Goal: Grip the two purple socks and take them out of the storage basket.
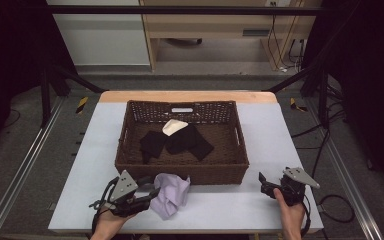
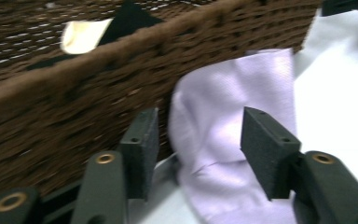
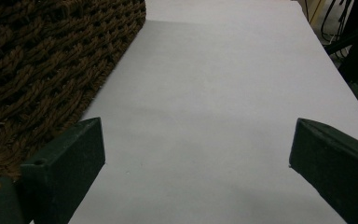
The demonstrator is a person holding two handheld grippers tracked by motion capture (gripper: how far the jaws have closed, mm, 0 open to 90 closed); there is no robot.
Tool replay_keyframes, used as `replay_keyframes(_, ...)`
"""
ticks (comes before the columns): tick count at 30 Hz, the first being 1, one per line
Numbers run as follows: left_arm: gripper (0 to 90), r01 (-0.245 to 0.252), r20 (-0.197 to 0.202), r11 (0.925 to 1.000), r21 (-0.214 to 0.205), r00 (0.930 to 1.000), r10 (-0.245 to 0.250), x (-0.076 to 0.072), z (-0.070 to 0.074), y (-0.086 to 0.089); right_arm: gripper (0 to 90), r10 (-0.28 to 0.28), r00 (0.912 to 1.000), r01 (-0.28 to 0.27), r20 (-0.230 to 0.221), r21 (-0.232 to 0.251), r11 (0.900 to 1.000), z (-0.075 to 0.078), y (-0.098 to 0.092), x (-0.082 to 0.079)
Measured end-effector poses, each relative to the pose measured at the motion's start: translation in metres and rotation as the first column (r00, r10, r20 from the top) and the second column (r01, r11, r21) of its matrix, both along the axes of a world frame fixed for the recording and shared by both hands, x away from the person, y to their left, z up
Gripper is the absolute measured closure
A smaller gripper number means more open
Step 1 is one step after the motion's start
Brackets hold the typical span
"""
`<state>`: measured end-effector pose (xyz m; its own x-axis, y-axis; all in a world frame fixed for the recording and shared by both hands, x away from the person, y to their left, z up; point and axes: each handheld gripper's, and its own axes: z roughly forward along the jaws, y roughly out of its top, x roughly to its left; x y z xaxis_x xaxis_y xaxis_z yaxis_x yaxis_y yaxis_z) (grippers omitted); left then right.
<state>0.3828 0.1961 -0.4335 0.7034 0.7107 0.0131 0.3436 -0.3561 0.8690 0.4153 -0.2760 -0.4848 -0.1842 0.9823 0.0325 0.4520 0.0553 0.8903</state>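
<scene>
Lilac cloth (image 2: 233,116) between open left gripper (image 2: 200,154) jaws

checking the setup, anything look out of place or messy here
The lilac cloth lies crumpled on the table against the basket's front wall, outside it, while the black cloths and a cream one lie inside.

The basket (image 1: 182,167) is brown woven wicker, rough and ropy in its strands. Before it lies a lilac cloth (image 1: 170,194), soft, matt and creased (a fine weave shows in the left gripper view). Inside the basket lie black cloths (image 1: 177,141), matt and flat, and a cream cloth (image 1: 174,126). The worktop (image 1: 270,140) is smooth, pale and matt, with a wooden strip along its far edge. The left hand-held gripper (image 2: 198,149) has dark, grainy matt pads and brass-coloured metal rivets.
</scene>
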Motion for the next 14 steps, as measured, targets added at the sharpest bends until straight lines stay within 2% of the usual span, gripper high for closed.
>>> replay_keyframes(8, 36.1, -0.099, 0.000, 0.9944, 0.036, 0.9951, 0.099, -0.003, -0.007, 0.031, 3.8, 0.000, 1.0000, 0.000, -0.001, 0.001, 1.0000, 0.000, 0.000, 0.000)
replay_keyframes(14, 31.7, -0.139, -0.016, 0.9893, 0.045, 0.9901, 0.139, -0.003, -0.013, 0.045, 3.8, 0.000, 1.0000, 0.000, 0.000, 0.001, 1.0000, 0.000, -0.001, 0.000)
